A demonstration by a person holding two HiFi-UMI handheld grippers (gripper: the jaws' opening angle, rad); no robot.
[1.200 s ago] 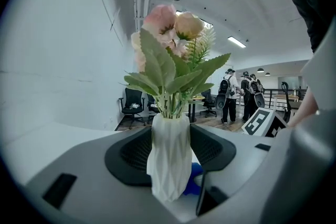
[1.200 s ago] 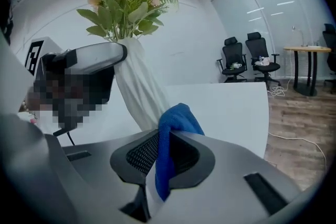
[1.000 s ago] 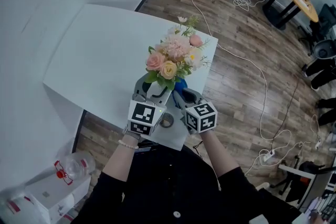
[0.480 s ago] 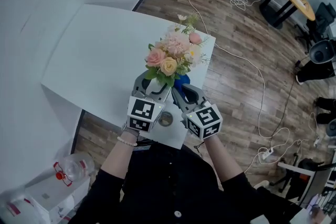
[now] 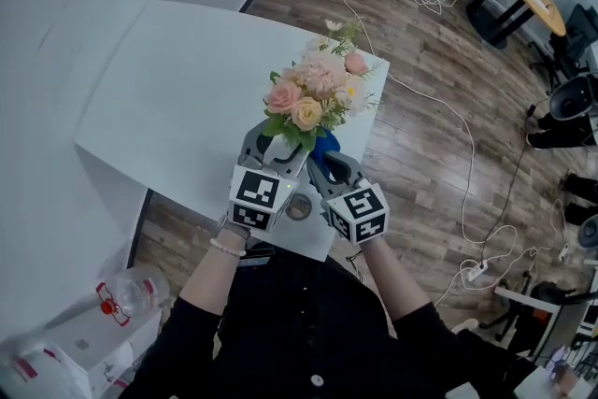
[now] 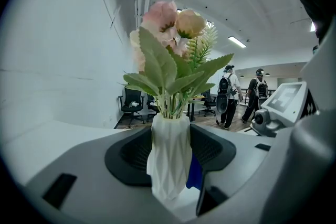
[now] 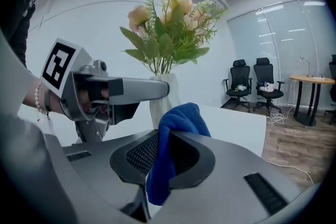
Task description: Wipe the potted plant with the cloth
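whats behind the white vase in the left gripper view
A strip of blue cloth peeks out from behind the white vase, low on its right; the vase covers the rest. Far behind stand black office chairs and two people with backpacks.

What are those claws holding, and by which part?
Left gripper clamps the white vase around its body; right gripper pinches the blue cloth by a fold.
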